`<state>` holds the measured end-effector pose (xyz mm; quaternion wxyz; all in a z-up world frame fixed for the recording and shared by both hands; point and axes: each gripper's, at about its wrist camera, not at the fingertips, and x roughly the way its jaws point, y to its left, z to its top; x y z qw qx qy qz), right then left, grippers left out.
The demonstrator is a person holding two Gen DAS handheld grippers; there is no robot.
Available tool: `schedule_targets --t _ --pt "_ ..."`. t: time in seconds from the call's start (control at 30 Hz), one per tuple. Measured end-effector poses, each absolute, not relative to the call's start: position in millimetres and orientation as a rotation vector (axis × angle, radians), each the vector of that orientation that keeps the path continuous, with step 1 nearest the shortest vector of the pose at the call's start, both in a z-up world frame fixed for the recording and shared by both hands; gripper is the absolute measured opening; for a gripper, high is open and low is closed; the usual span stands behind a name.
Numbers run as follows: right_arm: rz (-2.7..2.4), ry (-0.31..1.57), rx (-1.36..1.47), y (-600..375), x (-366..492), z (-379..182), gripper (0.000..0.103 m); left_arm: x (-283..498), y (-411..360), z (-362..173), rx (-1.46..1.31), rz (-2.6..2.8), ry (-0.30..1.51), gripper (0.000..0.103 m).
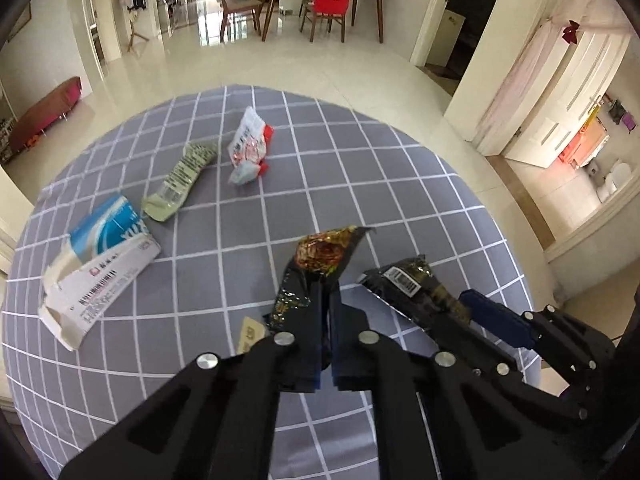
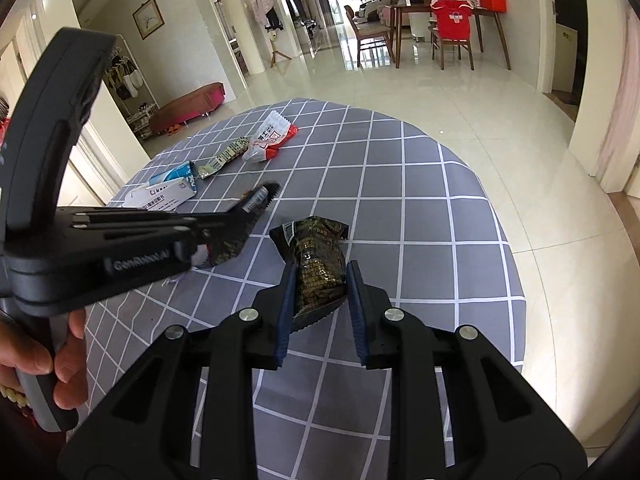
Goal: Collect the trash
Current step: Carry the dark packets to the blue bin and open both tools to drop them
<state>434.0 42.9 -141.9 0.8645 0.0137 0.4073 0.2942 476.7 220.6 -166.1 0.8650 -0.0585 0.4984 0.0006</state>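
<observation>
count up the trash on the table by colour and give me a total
Dark wrappers: 2, one in the left gripper, one between the right gripper fingers
Green wrapper: 1
Red and white wrapper: 1
Blue and white box: 1
Total: 5

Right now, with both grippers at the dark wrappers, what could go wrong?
1. The left gripper is shut on only the lower part of its dark wrapper, so it may slip out when lifted.
2. The right gripper straddles the second dark wrapper with jaws not visibly closed; lifting now may leave it on the checked tablecloth.
</observation>
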Motion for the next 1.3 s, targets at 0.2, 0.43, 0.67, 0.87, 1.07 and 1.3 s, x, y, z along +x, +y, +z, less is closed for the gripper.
schedule_targets --t 0.2,0.43,0.67,0.87,1.07,1.3 --pt "0.627 0.839 0.047 33 425 -132 0.023 456 212 -150 -0.118 -0.037 1.004 0.001" --pt "0.612 0.794 0.072 4 403 -113 0.023 427 184 -127 -0.124 -0.116 0.960 0.001" --pt "0.544 0.738 0.136 -68 367 -100 0.023 400 125 -109 -0.106 -0.231 0.925 0.001" --pt "0.410 0.692 0.187 -154 323 -101 0.023 381 41 -113 -0.061 -0.385 0.924 0.001" --pt "0.256 0.689 0.245 -234 284 -120 0.023 371 -47 -145 -0.019 -0.522 0.981 0.001" --pt "0.117 0.704 0.332 -300 260 -156 0.027 366 -118 -192 -0.002 -0.615 1.059 0.001"
